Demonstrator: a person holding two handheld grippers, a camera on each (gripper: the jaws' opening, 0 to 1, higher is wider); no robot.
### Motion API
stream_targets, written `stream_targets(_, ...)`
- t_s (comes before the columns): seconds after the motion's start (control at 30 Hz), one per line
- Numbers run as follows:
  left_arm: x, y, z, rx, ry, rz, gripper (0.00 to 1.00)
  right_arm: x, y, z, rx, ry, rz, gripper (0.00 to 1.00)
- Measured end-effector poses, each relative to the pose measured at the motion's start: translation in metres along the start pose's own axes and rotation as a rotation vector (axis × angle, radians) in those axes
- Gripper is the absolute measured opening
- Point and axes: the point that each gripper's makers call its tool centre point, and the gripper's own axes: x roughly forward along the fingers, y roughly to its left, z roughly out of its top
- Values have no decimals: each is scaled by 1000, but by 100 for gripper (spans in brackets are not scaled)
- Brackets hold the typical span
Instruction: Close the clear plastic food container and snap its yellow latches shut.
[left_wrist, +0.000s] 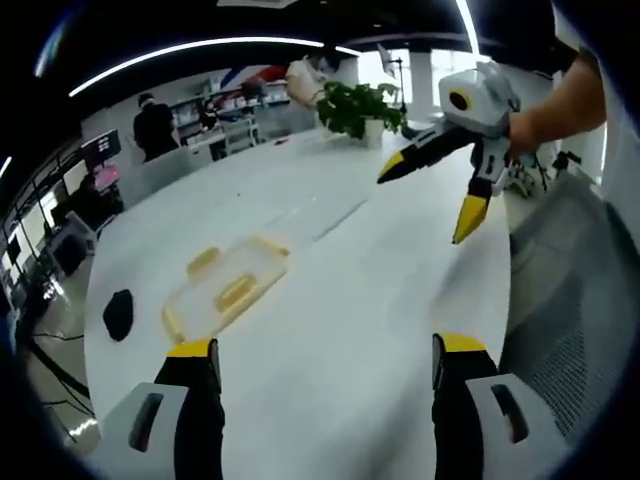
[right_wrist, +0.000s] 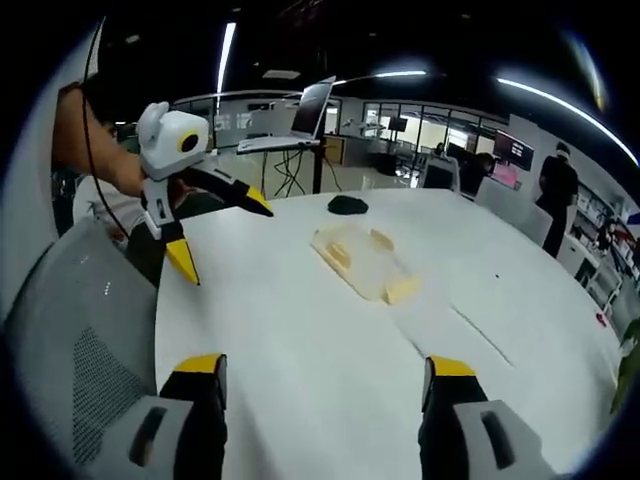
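Both claws, left (left_wrist: 325, 375) and right (right_wrist: 325, 390), hung released above the table (left_wrist: 380, 290), well apart from the container (left_wrist: 225, 287).

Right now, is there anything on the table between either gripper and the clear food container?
Nothing visible does. Bare white table lies between the open left gripper and the container, and likewise ahead of the open right gripper. The black object lies beside the container, off both paths.
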Motion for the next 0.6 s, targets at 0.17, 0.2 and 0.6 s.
stream_targets(0.17, 2, 7, 1, 3, 1, 6, 84, 4, -5, 3, -17, 6, 14, 78)
stream_targets(0.2, 2, 9, 1, 7, 5, 7, 84, 5, -7, 3, -19, 6, 15, 78)
stream_targets(0.6, 10, 25, -1, 37, 27, 4, 83, 18, -23, 11, -44, 14, 39, 76)
